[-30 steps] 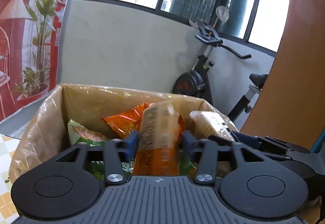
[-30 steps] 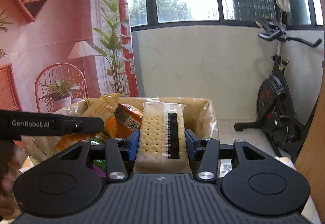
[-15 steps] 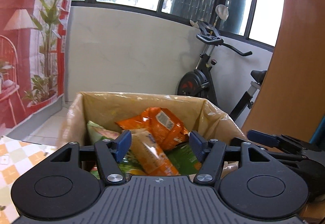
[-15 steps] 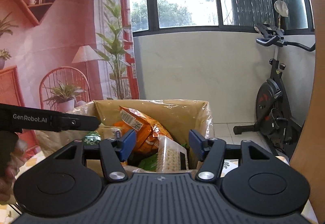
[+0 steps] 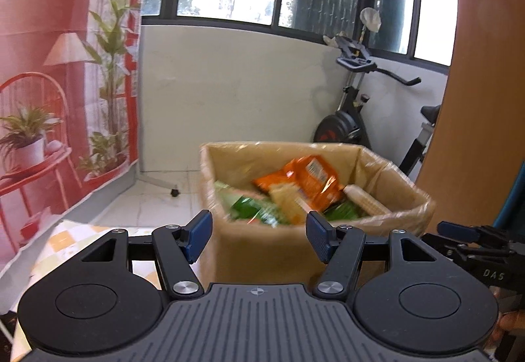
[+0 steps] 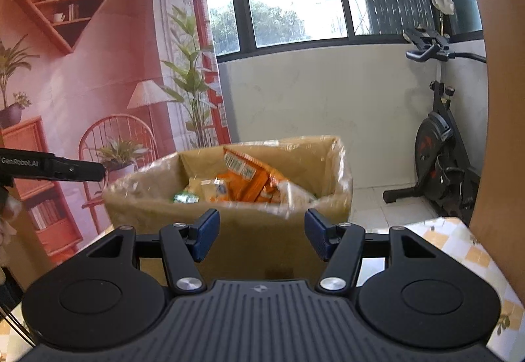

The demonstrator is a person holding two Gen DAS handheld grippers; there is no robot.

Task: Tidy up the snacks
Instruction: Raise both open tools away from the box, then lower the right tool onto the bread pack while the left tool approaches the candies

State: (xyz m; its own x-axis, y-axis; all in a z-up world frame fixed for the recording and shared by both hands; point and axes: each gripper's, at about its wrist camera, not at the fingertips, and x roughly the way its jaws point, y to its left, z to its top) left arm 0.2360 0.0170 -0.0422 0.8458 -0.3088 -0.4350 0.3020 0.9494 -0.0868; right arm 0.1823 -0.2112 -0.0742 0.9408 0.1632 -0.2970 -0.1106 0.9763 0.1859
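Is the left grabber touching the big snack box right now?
Apart. In the left wrist view the left gripper has open, empty jaws, held short of the box, whose front wall shows between its fingers with nothing pressing on it.

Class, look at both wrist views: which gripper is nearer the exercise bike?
Right. The right gripper faces the cardboard box on the side of the exercise bike; the left gripper sits beyond it.

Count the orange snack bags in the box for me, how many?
1 clear orange bag, lying on top of the pile in the cardboard box. More may be hidden beneath; the picture is blurry.
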